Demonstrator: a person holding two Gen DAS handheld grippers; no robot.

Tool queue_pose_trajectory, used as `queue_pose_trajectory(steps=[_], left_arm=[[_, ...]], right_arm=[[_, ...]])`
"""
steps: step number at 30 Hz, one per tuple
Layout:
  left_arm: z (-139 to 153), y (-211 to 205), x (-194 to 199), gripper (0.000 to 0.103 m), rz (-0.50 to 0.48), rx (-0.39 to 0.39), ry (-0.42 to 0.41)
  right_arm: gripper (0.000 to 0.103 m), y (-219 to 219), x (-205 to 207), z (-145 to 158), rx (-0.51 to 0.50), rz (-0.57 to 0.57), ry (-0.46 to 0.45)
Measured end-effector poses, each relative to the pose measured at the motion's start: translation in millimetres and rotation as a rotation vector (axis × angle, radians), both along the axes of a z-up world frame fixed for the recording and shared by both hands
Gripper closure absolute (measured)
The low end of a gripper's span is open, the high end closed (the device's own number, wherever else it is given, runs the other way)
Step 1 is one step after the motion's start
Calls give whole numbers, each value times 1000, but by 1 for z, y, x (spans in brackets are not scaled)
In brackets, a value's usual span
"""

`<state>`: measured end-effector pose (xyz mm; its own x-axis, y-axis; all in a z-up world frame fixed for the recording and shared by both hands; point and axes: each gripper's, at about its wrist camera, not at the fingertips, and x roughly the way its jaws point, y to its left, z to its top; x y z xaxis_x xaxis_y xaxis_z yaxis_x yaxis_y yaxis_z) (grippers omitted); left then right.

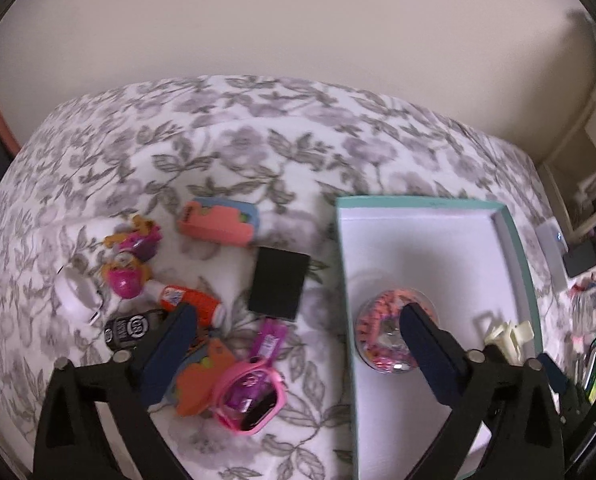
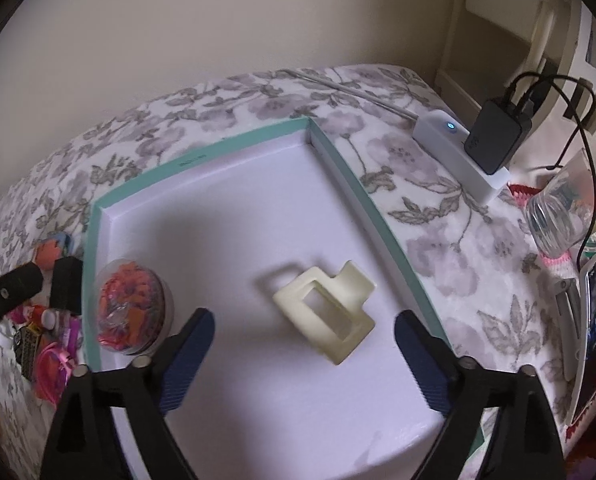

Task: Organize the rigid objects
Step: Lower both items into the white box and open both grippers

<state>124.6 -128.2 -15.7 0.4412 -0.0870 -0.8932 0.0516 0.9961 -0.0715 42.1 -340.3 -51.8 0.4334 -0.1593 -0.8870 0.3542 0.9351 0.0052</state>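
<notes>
Floral-printed fabric (image 1: 226,148) covered the bed that carried everything. The teal-walled box (image 2: 242,136), white inside, lay toward the right edge of the bed and served as the collecting container. Two items were already in it: a clear round tub of coloured hair bands (image 2: 132,306) against the box's left wall, and a cream claw hair clip (image 2: 325,312) near the middle of the floor, well apart from the tub.

Outside the box, to its left on the fabric, the unsorted pile remained: a pink and blue case (image 1: 218,222), a black rectangular box (image 1: 280,288), pink sunglasses (image 1: 250,398), an orange flat shape (image 1: 196,384), pink toy figures (image 1: 132,258), an orange-and-white tube (image 1: 192,302), a purple wrapped item (image 1: 270,340) and a small black printed piece (image 1: 132,330).

The left gripper (image 1: 298,330) hovered above the boundary between pile and box, jaws spread wide, holding nothing. The right gripper (image 2: 303,330) hung over the box floor, jaws likewise spread and empty, the clip lying between and beyond its fingertips without contact.

The step in hand appeared to be a transition between placements: sorting was partly done, most items still outside. The next move would call for lowering the left gripper onto a pile item, probably the sunglasses or black box nearest it, and closing squarely across a rigid edge.
</notes>
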Motion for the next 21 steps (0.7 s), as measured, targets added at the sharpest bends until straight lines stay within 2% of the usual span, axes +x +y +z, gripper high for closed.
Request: queue_pose_trajectory(steps=[2,9,13,17,21], left_arm=[[2,12,-2,1,31,-20,-2],[13,44,-13,1,121,-61,-7],[24,57,-23,1,184,-38,-18],[37,63,-34,1,215,6,-51],[46,76,-44,1,233,-20,-53]], right_arm=[[0,3,-1,2,3,10,-10],[0,19,-6,21,-20,44,-60],[0,27,-7,41,-19,70,-106],[0,36,-11,64,57,87,-183],[0,51,-11,82,47,99,-227]])
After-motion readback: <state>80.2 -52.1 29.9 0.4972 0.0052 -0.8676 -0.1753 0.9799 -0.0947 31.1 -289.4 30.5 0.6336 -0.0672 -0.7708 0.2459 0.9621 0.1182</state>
